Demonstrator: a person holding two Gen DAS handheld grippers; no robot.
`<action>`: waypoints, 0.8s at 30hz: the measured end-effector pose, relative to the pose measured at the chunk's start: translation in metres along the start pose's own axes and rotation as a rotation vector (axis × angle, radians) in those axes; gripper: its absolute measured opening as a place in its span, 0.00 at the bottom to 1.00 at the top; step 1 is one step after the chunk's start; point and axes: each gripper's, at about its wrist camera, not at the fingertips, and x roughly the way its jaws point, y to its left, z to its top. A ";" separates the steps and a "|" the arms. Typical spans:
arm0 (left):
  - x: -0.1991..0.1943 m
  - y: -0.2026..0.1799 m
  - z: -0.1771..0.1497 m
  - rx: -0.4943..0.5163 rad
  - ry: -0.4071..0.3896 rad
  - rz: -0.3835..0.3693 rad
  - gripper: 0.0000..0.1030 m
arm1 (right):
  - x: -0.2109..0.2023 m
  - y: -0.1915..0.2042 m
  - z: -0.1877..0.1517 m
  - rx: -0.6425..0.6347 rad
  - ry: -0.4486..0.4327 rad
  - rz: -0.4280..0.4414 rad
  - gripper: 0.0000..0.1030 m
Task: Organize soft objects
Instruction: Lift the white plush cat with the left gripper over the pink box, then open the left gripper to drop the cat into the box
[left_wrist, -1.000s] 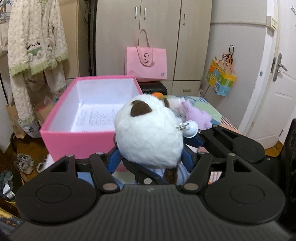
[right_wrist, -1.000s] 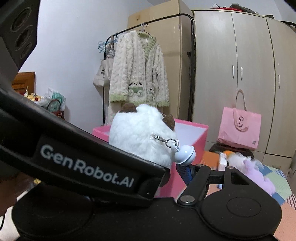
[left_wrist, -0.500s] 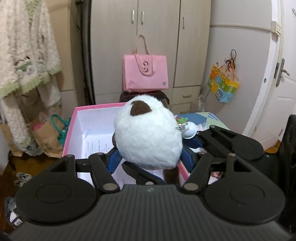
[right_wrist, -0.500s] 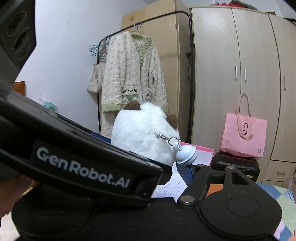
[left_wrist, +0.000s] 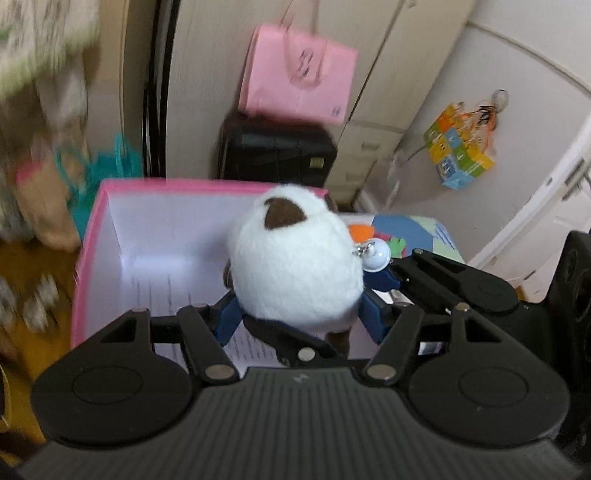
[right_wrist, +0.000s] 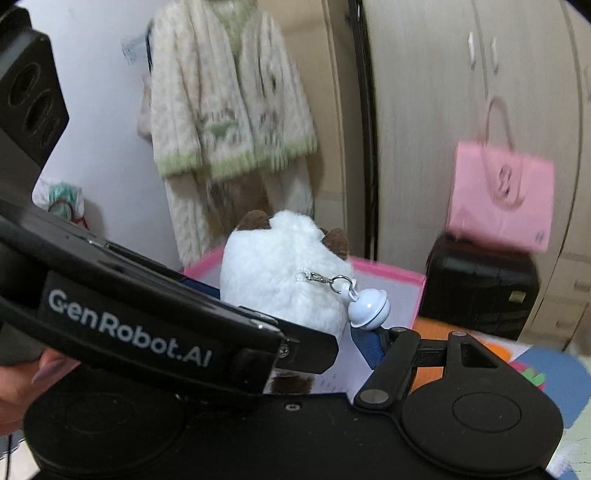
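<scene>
A white plush toy (left_wrist: 295, 269) with brown ears and a white bell (left_wrist: 377, 254) on a clip is held between the blue pads of my left gripper (left_wrist: 299, 314), which is shut on it. It hangs above the open pink box (left_wrist: 94, 221) with a white inside. In the right wrist view the same plush (right_wrist: 280, 273) and bell (right_wrist: 368, 308) show over the box (right_wrist: 384, 271). My right gripper (right_wrist: 332, 332) sits right beside the left gripper's body (right_wrist: 129, 325), which hides one finger; its blue pad (right_wrist: 365, 345) touches the plush.
A pink tote bag (left_wrist: 295, 74) sits on a black suitcase (left_wrist: 275, 153) by the wardrobe. A fluffy cream cardigan (right_wrist: 229, 110) hangs at left. A colourful bag (left_wrist: 458, 147) hangs on the wall. A patchwork bed cover (left_wrist: 410, 230) with orange and green soft items lies right of the box.
Both grippers have carried the plush forward and tilted down over the pink box; the view now looks into the box. The grip on the plush is unchanged.
</scene>
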 end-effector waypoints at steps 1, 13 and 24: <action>0.006 0.007 0.003 -0.024 0.028 -0.019 0.61 | 0.006 0.000 0.003 -0.004 0.031 -0.015 0.71; 0.048 0.037 0.018 -0.205 0.148 -0.049 0.60 | 0.043 0.000 0.025 -0.098 0.201 -0.080 0.69; 0.038 0.038 0.021 -0.142 0.117 0.013 0.54 | 0.037 0.011 0.020 -0.214 0.179 -0.130 0.55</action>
